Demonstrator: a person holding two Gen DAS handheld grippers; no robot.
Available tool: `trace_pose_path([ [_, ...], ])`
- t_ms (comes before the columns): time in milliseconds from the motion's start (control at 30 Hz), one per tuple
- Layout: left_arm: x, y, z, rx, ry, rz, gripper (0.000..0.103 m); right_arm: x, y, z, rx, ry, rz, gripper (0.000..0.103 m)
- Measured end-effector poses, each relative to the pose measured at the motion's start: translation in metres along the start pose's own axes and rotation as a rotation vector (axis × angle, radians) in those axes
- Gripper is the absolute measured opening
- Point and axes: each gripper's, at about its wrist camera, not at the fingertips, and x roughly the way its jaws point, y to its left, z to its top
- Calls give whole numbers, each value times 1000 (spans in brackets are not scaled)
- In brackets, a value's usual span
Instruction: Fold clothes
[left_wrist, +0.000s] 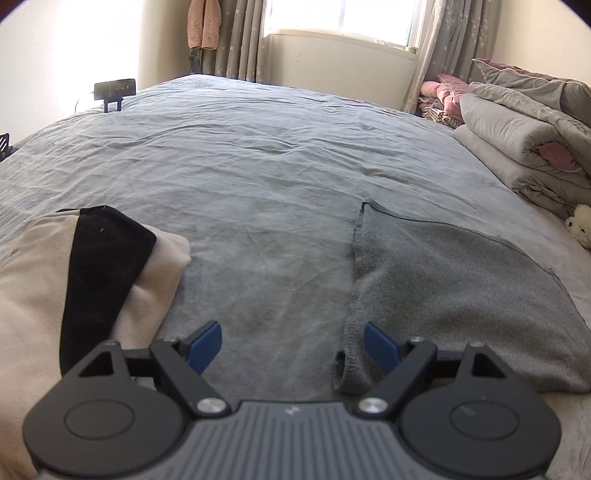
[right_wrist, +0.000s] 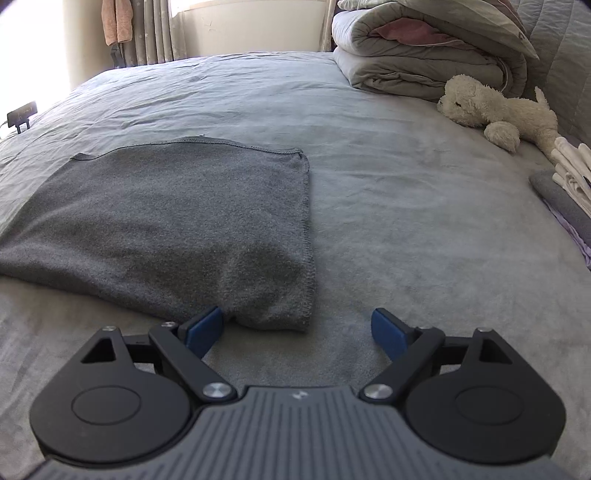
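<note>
One grey cloth (right_wrist: 177, 225), left edge cut off.

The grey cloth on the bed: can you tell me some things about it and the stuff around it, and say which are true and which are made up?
1. The grey cloth lies flat on the bed. True.
2. The right gripper is squeezing the cloth. False: its jaws stand open, with the cloth's near corner just ahead of them.
3. A cream stuffed toy lies near the folded quilts. True.
4. The left gripper holds the cream and black garment. False: it is open and empty; the garment lies beside it.
5. The stuffed toy sits on top of the grey cloth. False: it lies far off, apart from it.
</note>
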Motion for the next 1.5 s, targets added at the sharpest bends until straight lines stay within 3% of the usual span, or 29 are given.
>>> trace_pose_path([
  [167, -14, -2, 1, -13, -39, -4, 85, -7, -16, 3, 107, 16, -64, 88],
  [367, -10, -21, 1, 29, -62, -11, 85, -14, -11, 9, 208, -17, -26, 88],
  [467, -16, -44, 5, 68, -69, -92, 85, -15, 11, 15, 177, -43, 20, 89],
  [633, -18, -83, -8, 193, -50, -183, 86, -12, 65, 20, 21, -82, 64, 89],
  [833, -2, -100, -24, 274, -15, -164, 86, -5, 108, 18, -116, -95, 86, 89],
  [1067, 15, -105, -37, 332, 4, -120, 87, 20, 132, 3, -222, -34, 59, 92],
  [1500, 14, -97, -24, 232, 87, -141, 88, 19, 130, 3, -225, -42, 66, 97],
])
